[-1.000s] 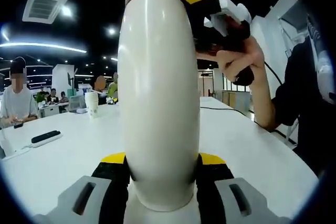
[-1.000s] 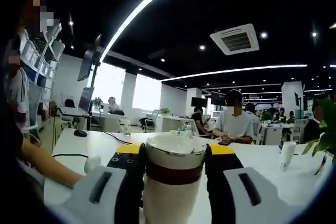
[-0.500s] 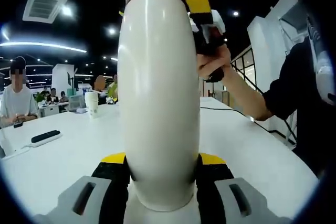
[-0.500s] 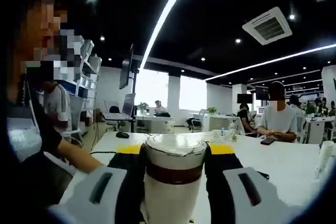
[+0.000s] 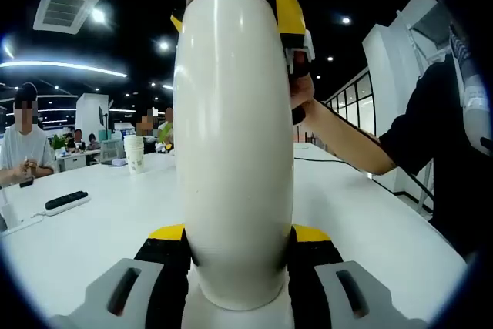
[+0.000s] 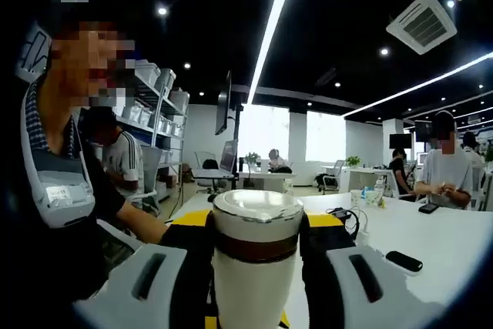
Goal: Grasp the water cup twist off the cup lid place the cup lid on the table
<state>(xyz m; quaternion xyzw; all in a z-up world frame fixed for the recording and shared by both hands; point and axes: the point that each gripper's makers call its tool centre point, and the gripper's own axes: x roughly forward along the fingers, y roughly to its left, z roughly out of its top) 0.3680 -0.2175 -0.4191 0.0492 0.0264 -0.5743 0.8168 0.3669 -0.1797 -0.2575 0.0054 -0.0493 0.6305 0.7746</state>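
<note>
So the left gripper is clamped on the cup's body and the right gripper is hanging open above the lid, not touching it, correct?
Not quite. The left gripper does clamp the cup's body, but the right gripper is not open above the lid: the right gripper view shows its fingers shut on the lid from both sides.

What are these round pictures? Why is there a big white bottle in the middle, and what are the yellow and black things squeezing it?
A person holds a tool in each hand, called a hand-held gripper, and each one carries a camera. In the left gripper view, the left hand-held gripper squeezes the body of the water cup, which looks huge because it is so near. In the right gripper view, the right hand-held gripper squeezes the cup lid to twist it off. Behind, a white table holds a black remote-like thing and a paper cup.
</note>
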